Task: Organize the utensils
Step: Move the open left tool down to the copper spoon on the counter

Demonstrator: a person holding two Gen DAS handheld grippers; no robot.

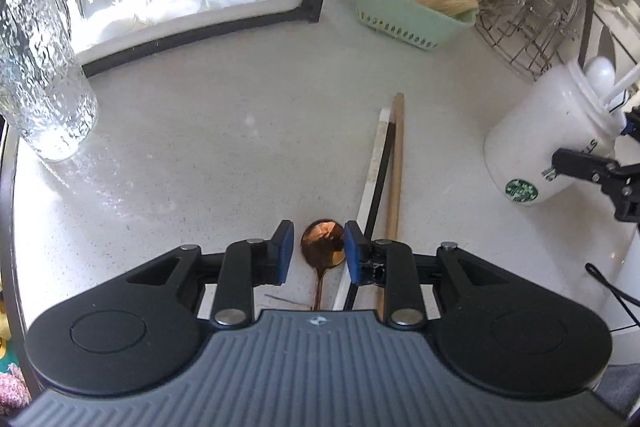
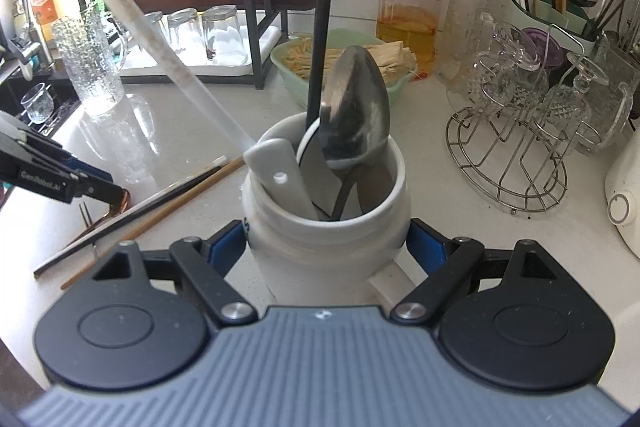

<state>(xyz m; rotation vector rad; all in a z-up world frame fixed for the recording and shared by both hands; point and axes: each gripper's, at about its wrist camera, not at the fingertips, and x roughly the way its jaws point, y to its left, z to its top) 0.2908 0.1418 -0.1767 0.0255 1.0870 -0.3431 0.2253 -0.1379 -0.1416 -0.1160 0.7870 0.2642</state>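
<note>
On the speckled white table (image 1: 208,131), left gripper (image 1: 318,251) sits spread apart around a shiny copper spoon's (image 1: 323,242) round bowl, chopsticks (image 1: 386,187) just right. Right gripper (image 2: 326,247) is clamped on the glossy white ceramic mug (image 2: 326,227) stuffed with utensils.

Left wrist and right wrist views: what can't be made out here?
- Copper spoon: handle runs under the left gripper body in the left wrist view; whether the pads touch it is unclear.
- White mug: lower half hidden behind the right gripper; contact with the pads unclear.
- Mug lettering: partly hidden by the right gripper's finger.
</note>
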